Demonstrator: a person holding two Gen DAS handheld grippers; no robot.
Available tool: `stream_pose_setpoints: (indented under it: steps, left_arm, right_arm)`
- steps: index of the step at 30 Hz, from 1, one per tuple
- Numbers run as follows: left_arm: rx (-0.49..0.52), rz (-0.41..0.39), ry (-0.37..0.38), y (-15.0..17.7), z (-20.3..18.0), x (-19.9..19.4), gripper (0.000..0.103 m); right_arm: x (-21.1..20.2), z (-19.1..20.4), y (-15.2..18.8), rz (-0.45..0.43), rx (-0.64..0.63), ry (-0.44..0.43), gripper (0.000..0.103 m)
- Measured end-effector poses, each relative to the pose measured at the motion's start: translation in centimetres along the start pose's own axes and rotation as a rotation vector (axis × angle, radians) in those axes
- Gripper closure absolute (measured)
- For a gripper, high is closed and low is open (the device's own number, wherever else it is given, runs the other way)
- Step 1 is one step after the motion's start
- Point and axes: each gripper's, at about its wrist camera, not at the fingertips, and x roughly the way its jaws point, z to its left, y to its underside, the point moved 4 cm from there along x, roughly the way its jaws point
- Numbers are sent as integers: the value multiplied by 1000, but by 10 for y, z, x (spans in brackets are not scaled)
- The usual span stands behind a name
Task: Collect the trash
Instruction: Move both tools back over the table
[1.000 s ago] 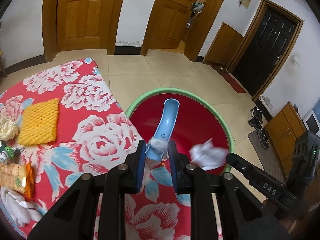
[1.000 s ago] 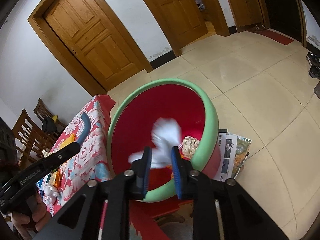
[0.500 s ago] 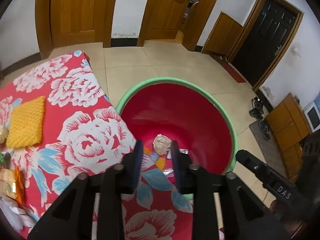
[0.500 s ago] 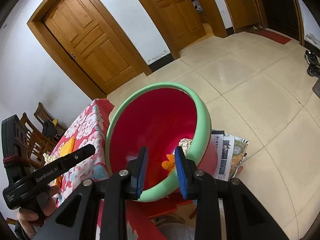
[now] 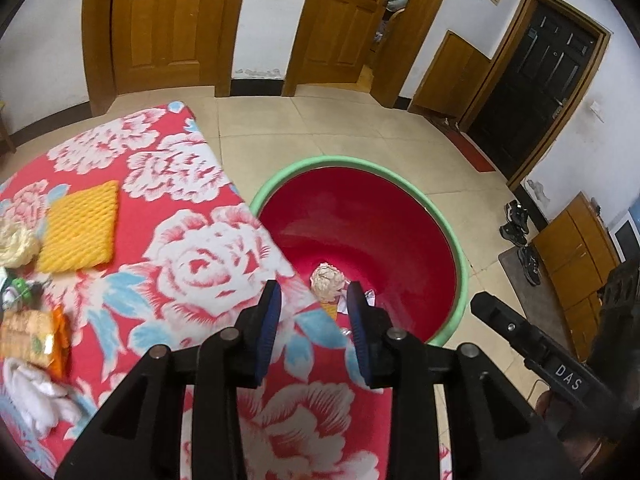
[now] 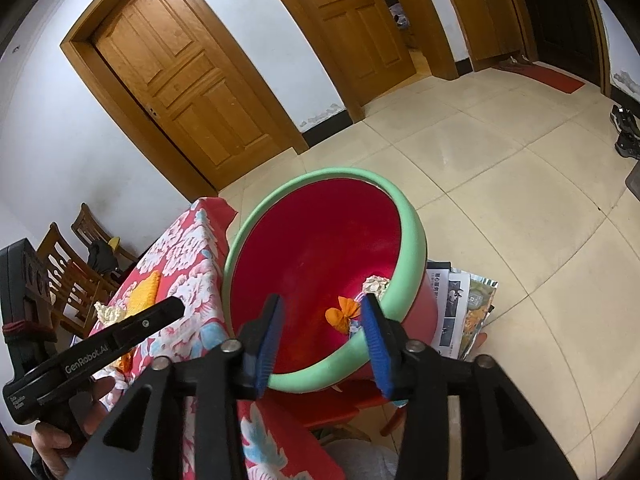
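Both grippers hang over the round red plastic basin w/ pale green rim point(image 5: 454, 236), which sits just beside the corner of the table under a red floral cloth point(image 5: 192, 240). Left gripper point(image 5: 314, 314): blue-padded jaws have just been opening, now spread, nothing btwn them. Right gripper point(image 6: 320, 328): jaws also just been opening, stand wider apart, empty too.

Trash already in the basin: a crumpled beige paper ball point(image 5: 328, 278) and an orange wrapper point(image 6: 344, 312) at the bottom, plus white scraps next to them, too small to make out.

Left wrist view only: trash left on the cloth, i.e. a yellow foam-net pad point(image 5: 80, 228), a cream foam-net wad point(image 5: 16, 240) touching its left edge, an orange snack packet point(image 5: 34, 338) near the left edge, crumpled white tissue point(image 5: 36, 394) below that, and a small green-and-white item above the packet, blurred. Also a dark door and shoes on the floor at right.

Right wrist view only: printed newspapers point(image 6: 460, 304) lying under/behind the basin on the floor side, wooden chairs point(image 6: 68, 264) past the table's far side, and a person's hand point(image 6: 60, 440) gripping the left tool's handle, cut off at the frame's bottom left.

What the basin rests on is mostly hidden; something red shows under it.
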Motion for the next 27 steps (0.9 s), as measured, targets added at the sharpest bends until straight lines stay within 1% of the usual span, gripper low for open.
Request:
stream_pose_setpoints:
  steps: [2,8,18,27]
  left_arm:
    - [-5,-11,-8,3,3,-8,66]
    - [-13,-27,-28,11,15,-28,65]
    - [-65,-55,-88,22,55,-58,65]
    - [-96,-98,-191,22,109,-87,65]
  right_arm:
    - [-3,4,2,1,-2,-7,45]
    - [-9,15,6,8,-15,-22,37]
    - [-16,36,15,16,-46,-42,31]
    - [-16,53,22,30,-72,-51,30]
